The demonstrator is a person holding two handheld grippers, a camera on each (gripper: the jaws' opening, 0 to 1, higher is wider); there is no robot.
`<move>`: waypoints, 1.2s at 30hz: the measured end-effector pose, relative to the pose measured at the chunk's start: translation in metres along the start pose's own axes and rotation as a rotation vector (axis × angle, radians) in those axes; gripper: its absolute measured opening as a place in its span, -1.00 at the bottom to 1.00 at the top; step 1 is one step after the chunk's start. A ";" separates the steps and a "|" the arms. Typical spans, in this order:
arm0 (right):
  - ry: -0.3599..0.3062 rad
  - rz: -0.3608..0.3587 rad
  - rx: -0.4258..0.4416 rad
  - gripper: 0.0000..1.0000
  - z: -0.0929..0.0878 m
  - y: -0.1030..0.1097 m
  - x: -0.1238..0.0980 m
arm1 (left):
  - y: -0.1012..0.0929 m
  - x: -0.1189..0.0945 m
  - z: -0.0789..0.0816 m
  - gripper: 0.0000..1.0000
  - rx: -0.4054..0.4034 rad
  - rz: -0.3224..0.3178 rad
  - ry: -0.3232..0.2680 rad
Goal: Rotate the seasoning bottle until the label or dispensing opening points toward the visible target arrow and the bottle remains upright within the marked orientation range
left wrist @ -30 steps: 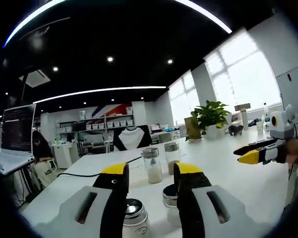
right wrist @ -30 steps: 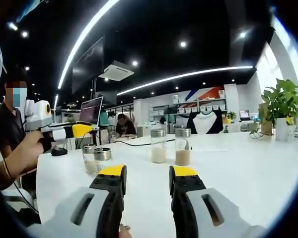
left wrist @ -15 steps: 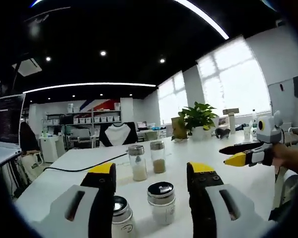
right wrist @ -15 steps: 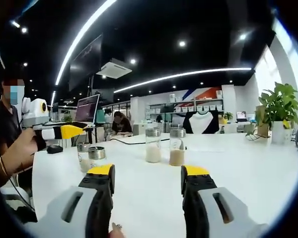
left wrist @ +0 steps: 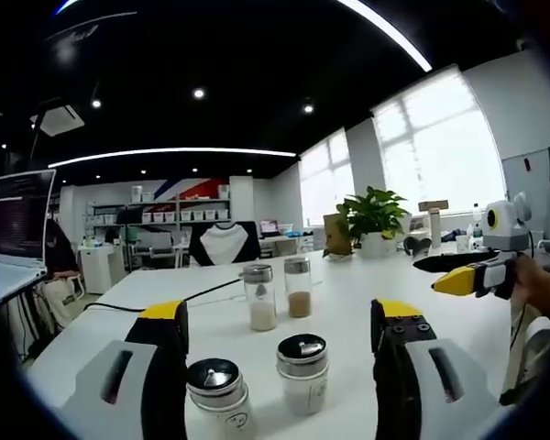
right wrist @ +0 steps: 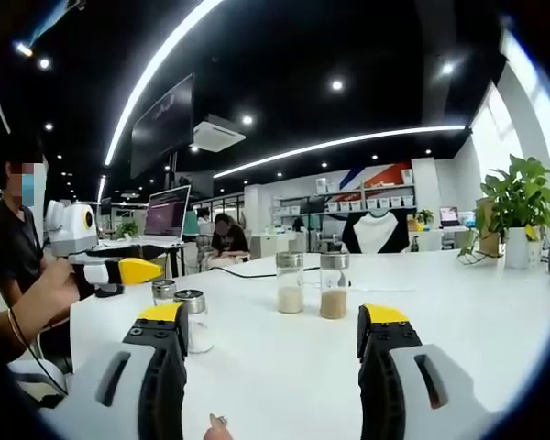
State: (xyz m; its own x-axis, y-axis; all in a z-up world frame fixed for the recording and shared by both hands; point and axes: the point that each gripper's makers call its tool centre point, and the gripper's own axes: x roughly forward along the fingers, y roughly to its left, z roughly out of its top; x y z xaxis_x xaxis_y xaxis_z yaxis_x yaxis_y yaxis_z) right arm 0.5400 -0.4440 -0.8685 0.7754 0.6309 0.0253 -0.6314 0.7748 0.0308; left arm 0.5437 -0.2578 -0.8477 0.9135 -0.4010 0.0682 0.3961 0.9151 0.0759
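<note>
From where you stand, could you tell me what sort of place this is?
Probably an open-plan office or lab: a long white table with seasoning bottles, a laptop, shelving with storage boxes along the far wall, and a potted plant by large windows.

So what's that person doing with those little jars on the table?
A person holds a pair of tongs in each hand over a white table. Four small seasoning bottles stand upright on it: two short ones with shiny lids close to the left tongs, and two taller glass ones farther back. Both the left tongs and the right tongs are open and holding nothing, so no bottle has been grabbed or turned yet.
</note>
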 end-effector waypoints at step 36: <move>-0.025 0.148 -0.135 0.25 0.047 -0.002 0.057 | 0.005 -0.009 0.000 0.68 -0.002 -0.011 0.022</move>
State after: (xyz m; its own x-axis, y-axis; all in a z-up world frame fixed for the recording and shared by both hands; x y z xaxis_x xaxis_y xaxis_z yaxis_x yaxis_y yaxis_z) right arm 0.5855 -0.4111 -0.8204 0.6726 0.7386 0.0445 -0.7316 0.6729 -0.1092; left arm 0.5377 -0.2502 -0.8483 0.9108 -0.4104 0.0452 0.4066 0.9106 0.0741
